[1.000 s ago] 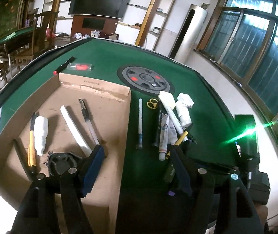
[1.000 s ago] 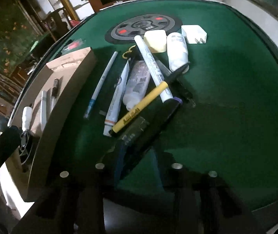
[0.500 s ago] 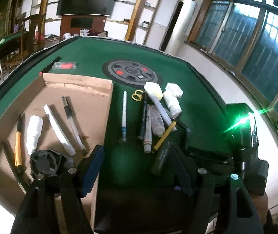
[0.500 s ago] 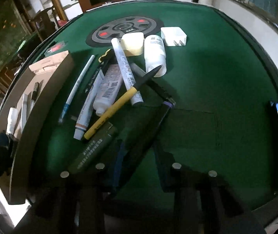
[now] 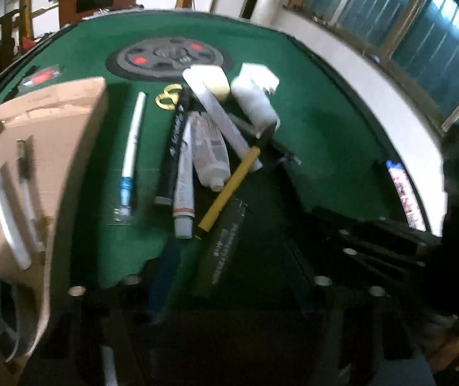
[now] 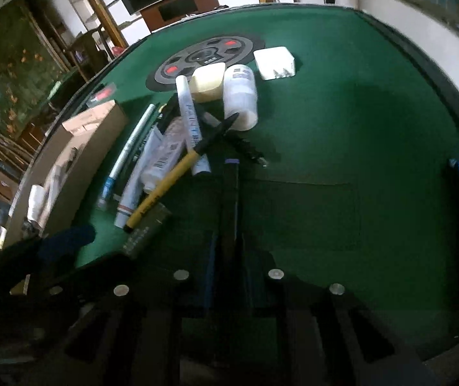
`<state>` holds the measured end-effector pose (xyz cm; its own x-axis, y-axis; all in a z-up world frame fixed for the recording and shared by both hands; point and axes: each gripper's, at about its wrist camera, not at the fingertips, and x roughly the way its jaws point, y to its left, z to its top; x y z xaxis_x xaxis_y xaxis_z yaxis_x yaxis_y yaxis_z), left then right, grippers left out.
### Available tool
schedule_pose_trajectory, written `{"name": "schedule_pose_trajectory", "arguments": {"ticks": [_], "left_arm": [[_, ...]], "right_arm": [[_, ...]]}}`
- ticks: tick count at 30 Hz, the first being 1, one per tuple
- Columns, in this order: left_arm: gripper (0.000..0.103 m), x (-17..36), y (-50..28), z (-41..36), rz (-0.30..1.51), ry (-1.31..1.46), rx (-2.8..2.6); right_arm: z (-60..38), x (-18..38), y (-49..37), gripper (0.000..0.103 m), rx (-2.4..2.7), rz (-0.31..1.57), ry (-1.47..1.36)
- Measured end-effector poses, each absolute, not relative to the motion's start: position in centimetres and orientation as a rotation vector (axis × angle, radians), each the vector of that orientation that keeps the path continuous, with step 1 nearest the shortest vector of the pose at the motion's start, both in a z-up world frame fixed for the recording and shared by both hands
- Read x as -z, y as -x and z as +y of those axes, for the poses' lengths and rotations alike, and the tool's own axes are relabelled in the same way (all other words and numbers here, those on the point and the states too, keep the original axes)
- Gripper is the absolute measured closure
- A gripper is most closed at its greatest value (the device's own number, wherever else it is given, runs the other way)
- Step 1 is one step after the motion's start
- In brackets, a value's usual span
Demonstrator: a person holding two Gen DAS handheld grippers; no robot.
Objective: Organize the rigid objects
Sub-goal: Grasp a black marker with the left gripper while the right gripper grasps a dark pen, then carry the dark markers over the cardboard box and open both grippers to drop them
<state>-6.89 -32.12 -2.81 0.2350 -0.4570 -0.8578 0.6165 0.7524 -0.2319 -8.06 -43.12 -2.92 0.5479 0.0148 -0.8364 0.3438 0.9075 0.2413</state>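
Right gripper [image 6: 228, 251]: fingers have just been closing and now pinch a long dark pen [image 6: 231, 193] near its lower end; the pen runs straight out ahead over the green tabletop [image 6: 342, 135], purple band at its far tip.

Left gripper [image 5: 229, 276]: fingers have been narrowing, about half apart, pads clear of anything. A dark green tube [image 5: 226, 241] lies between them on the felt; touching or not, cannot tell, the view is blurred.

Pile just ahead: yellow pen [image 5: 229, 189], white marker [image 5: 223, 119], white tubes, bottle [image 6: 240, 96], all overlapping.

Cardboard box [image 5: 68, 122] to the left, cut off by the frame; contents smeared, a white stick [image 5: 7, 215] and a dark round thing just readable.
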Motion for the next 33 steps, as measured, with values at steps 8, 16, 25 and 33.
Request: {"name": "schedule_pose_trajectory", "arguments": {"ticks": [8,16,25,33], "left_arm": [[0.078,3.4,7.7,-34.0,1.056,-0.318,0.675],[0.082,3.5,8.7,-34.4,1.015,-0.39,0.67],[0.083,0.5,7.9,-30.6,1.054,-0.07,0.809],[0.083,-3.2,7.5,-23.5,0.985,0.148,0.737]], "right_arm": [[-43.3,3.3,8.4,0.087,0.183,0.948,-0.391],[-42.7,3.3,9.4,0.088,0.207,0.939,-0.304],[-43.9,0.7,10.7,0.089,0.161,0.802,-0.488],[-39.6,-1.1,9.1,0.089,-0.031,0.786,-0.518]]}}
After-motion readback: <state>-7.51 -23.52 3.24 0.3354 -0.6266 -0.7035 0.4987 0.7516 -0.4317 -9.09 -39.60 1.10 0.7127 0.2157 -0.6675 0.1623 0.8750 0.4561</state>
